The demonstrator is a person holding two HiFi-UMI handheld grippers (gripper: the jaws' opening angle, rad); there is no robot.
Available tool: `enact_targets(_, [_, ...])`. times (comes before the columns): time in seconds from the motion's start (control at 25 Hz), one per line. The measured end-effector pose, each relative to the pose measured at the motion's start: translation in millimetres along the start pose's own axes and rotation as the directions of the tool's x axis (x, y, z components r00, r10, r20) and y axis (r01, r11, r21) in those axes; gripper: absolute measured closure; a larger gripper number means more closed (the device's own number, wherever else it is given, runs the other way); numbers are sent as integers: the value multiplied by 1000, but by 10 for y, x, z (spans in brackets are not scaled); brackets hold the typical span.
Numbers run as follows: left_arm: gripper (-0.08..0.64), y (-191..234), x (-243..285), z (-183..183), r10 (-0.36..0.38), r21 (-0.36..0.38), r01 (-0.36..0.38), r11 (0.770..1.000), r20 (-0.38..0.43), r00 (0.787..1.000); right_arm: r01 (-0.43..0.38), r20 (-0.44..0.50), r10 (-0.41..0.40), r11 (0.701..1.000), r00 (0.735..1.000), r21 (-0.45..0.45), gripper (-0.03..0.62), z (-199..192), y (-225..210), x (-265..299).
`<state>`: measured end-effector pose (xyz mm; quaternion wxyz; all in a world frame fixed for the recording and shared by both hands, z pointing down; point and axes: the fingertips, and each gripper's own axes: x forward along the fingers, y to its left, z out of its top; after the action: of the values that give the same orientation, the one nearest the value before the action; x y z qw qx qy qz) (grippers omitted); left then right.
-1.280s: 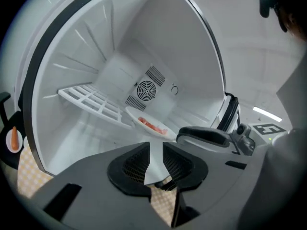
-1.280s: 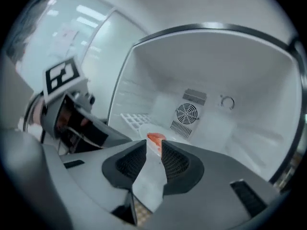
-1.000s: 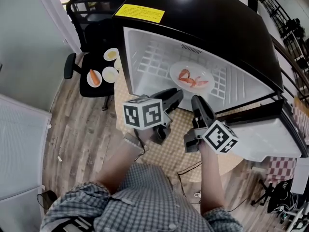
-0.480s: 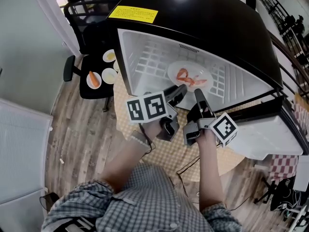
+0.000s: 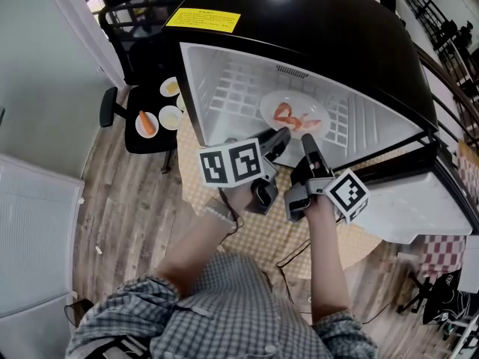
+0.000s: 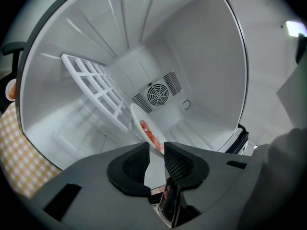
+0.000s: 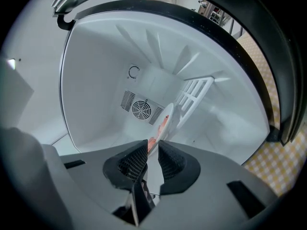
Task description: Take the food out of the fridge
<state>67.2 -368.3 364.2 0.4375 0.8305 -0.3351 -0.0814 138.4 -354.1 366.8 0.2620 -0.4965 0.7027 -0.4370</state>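
Left tongs (image 6: 155,155) and right tongs (image 7: 152,158) both part open, narrow gap, nothing gripped, side by side at the fridge (image 5: 196,81) mouth. I'd slide in level, take the near rim of the plate (image 5: 268,109) from both sides and clamp firm before pulling, so it can't tip. That plate sits just ahead of both tips, edge-on to the jaws, shrimp (image 5: 288,115) on it, on the wire shelf (image 5: 238,88).

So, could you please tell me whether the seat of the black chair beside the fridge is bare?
No, in the head view three small plates sit on the seat of the black chair, left of the fridge.
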Motion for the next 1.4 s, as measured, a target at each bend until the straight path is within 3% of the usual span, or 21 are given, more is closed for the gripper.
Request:
enact_targets(0.64, [460, -121, -291, -291, 15, 40, -15, 999, 4, 1000, -18, -42, 16, 999, 999, -32, 528, -210, 55, -354])
enact_targets(1.04, [462, -256, -592, -781, 9, 61, -8, 998, -7, 1000, -23, -80, 22, 1000, 997, -10, 528, -464, -15, -886])
enact_targets(1.4, [460, -98, -737, -1274, 61, 78, -55, 995, -73, 996, 32, -137, -29, 999, 990, 20, 528, -775, -329, -1207])
